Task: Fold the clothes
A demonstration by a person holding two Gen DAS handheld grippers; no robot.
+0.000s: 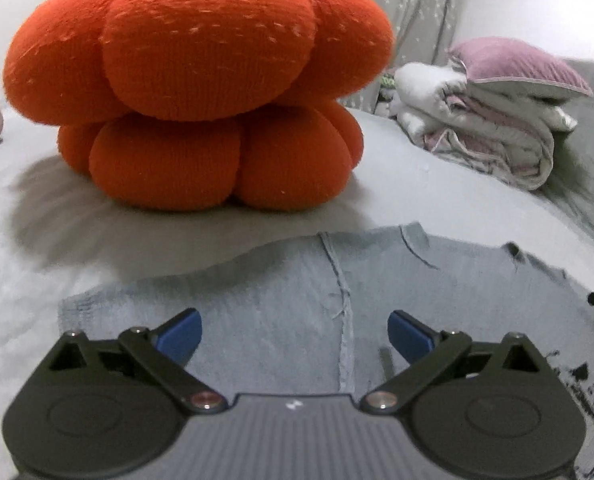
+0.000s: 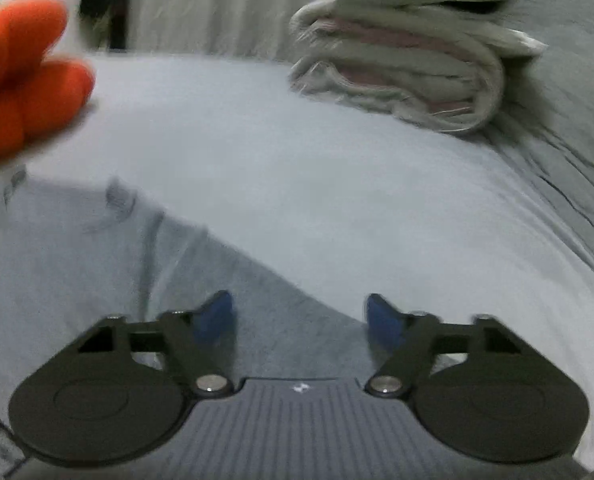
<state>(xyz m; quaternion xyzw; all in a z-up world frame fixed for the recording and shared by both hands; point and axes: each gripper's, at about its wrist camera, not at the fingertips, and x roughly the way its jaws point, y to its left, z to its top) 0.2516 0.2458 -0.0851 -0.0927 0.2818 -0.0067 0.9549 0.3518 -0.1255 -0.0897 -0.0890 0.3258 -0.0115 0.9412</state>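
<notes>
**Both grippers empty above the garment — the grasp is where it can fail**

Left wrist view: the grey garment (image 1: 297, 280) lies spread flat on the pale bed sheet (image 1: 37, 240), just in front of the orange pumpkin cushion (image 1: 201, 80). The cushion's shadow falls on the garment's far edge, but the two look apart. The left gripper (image 1: 295, 332) hangs over the cloth with its blue fingers (image 1: 181, 334) spread wide, and nothing is between them. A raised seam runs up the garment between the fingers. To the right of the cushion, well behind the garment, a folded quilt (image 1: 489, 140) carries a pink pillow (image 1: 517, 66).

The risk I see here: if this gripper closes in the middle of the panel, it can pinch the sheet together with the garment, or take only one layer, and the fold comes out crooked. The cushion is also near — a lift toward it may drag cloth against it.

Right wrist view: the picture is blurred. The right gripper (image 2: 300, 318) is above the garment's right part, on the side away from the cushion, where the curved edge meets the sheet. Its fingers stand at a middle width, not on the cloth. In my judgement, a closing here can miss the edge and catch only the sheet.
</notes>
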